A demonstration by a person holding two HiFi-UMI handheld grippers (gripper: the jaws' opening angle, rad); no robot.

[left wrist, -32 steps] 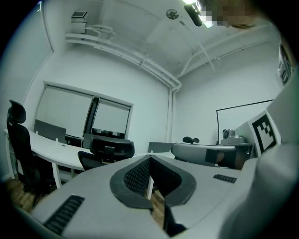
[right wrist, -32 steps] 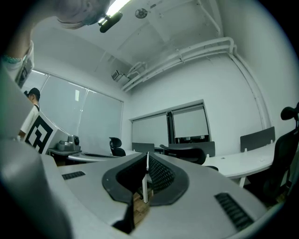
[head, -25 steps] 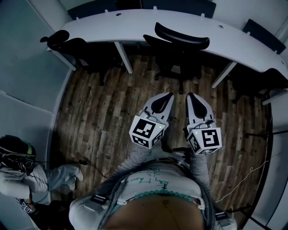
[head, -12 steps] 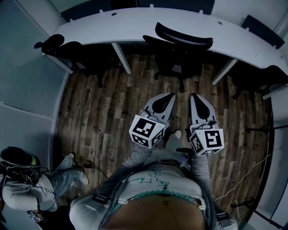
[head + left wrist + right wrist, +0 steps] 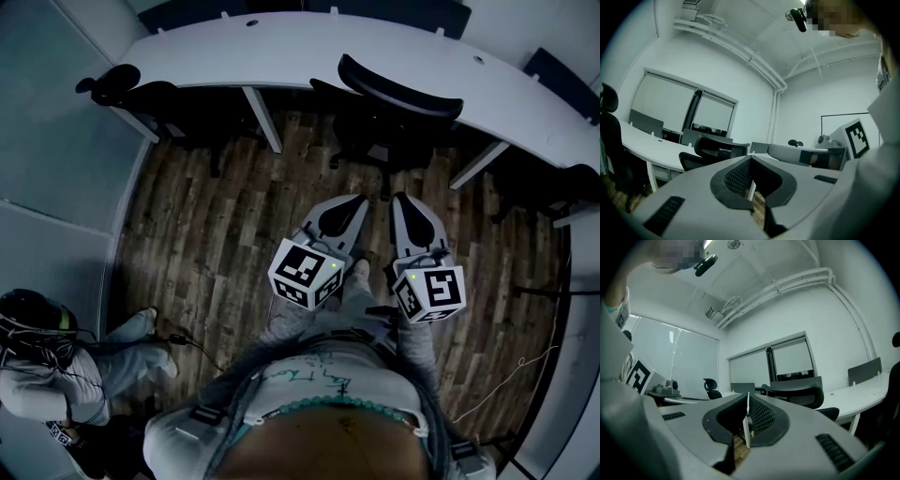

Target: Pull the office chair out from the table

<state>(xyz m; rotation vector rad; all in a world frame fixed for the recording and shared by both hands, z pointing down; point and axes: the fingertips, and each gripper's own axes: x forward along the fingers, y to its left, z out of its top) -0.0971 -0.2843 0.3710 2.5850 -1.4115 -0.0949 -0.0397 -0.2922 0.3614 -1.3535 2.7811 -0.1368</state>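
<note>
Chair of the office kind, black with a curved backrest, the office chair [image 5: 397, 105] stands pushed in close against the near edge of the curved white table [image 5: 281, 58], its base on the wood-plank floor [image 5: 216, 216]. Both grippers are held out toward it, side by side and well short of it, pointing roughly level. The left gripper [image 5: 353, 200] has its jaws pressed together with nothing between them; in the left gripper view its closed tip [image 5: 751, 157] lines up just right of the chair's backrest [image 5: 717, 149]. The right gripper [image 5: 399, 199] is likewise closed and empty, and in the right gripper view its tip [image 5: 747, 394] sits left of the backrest [image 5: 797, 392]. Each gripper carries its marker cube at the rear, the left cube [image 5: 305, 272] and the right cube [image 5: 429, 292], close to the person's torso, with the left forearm [image 5: 289, 323] and right forearm [image 5: 414, 345] bent and reaching forward in grey sleeves. Farther off, a second black chair [image 5: 131, 89] stands at the table's left end, and another person [image 5: 56, 366] sits on the floor at the lower left.
</note>
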